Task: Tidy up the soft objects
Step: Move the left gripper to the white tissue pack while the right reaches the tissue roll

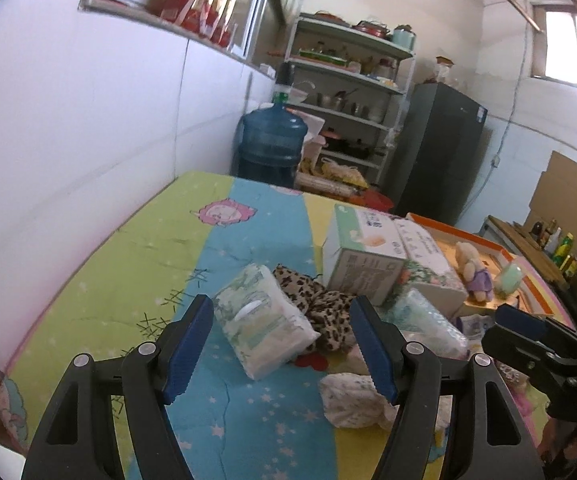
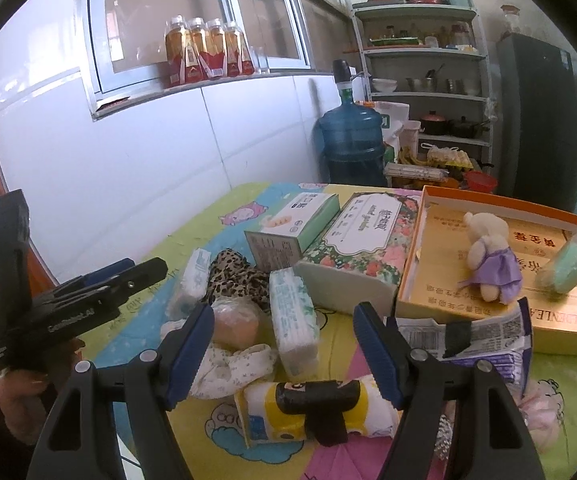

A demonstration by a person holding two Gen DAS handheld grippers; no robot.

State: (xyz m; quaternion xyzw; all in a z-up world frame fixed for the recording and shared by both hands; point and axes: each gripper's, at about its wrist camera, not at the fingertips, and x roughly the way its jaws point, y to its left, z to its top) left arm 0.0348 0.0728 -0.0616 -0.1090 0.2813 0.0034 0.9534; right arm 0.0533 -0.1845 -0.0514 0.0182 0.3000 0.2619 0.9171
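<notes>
Left claw [image 1: 280, 344]: jaws apart, empty, framing the tissue pack [image 1: 262, 320] on the table [image 1: 128, 264].
Right claw [image 2: 284, 354]: jaws apart, empty, above the cartoon-print roll [image 2: 312, 408].
Step advice: probably lower squarely and close gently mid-pack, clear of the leopard cloth [image 1: 316, 304].
Orange box [image 2: 420, 240]: holds a plush bear [image 2: 488, 258] and a green pouch [image 2: 564, 264].

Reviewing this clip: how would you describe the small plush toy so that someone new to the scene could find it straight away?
Start at the orange-rimmed cardboard box lying open on the right side of the cartoon-print table cover. Inside it, left of a pale green pouch, sits the plush bear. It is the only cream-coloured toy there, and it wears a purple dress.
</notes>
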